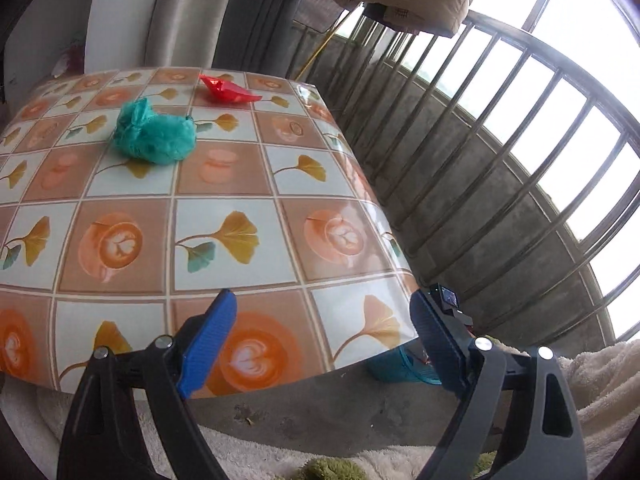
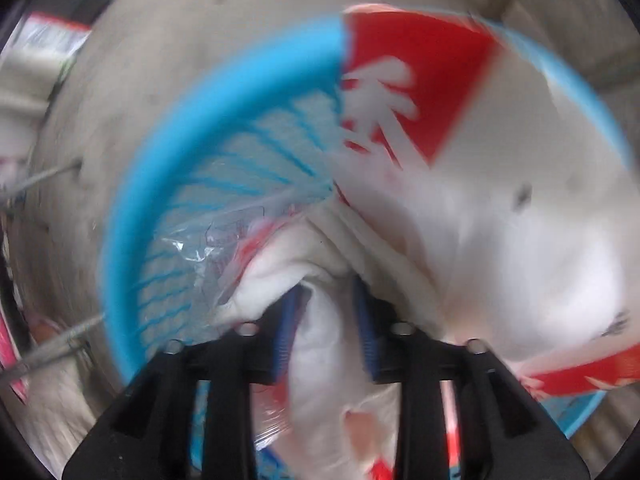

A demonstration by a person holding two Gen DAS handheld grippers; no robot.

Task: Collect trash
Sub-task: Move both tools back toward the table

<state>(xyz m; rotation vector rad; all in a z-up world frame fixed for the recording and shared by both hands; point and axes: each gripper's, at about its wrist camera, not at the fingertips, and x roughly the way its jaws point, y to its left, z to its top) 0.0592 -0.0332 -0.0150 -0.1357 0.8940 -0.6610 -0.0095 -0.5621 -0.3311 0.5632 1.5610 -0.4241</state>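
Worktop (image 1: pixel 224 184): covered by a glossy oilcloth printed in squares of latte cups and ginkgo leaves; smooth, shiny, draped over the right edge.
Basket (image 2: pixel 132 216): a round, light-blue plastic bin with slatted walls, standing on the concrete floor below the right gripper; in the left wrist view a blue corner of it shows just under the worktop's near right corner.
White-and-red bag (image 2: pixel 500 208): thin, crinkled plastic film with a red printed panel and white characters, lying across the right half of the basket and spilling over its rim.
Clear film (image 2: pixel 208 248): a see-through crumpled wrapper low inside the basket, against the slats.
Teal bag (image 1: pixel 154 136): a bunched, soft plastic wad with a knotted tuft, resting on the worktop towards the far left.
Red bag (image 1: pixel 228 90): a flatter, sharp-creased scrap of plastic near the far edge, apart from the teal one.
Right gripper (image 2: pixel 326 300): pointing down into the basket, fingers about half open with a fold of the white-and-red bag between them; the blur leaves it unclear whether the pads press on it.
Left gripper (image 1: pixel 320 340): fingers spread wide and empty above the worktop's near edge, facing the two bags.
Progress: by my reading, some trash is already in the basket and one bag is being dropped; the teal and red bags remain to be collected.
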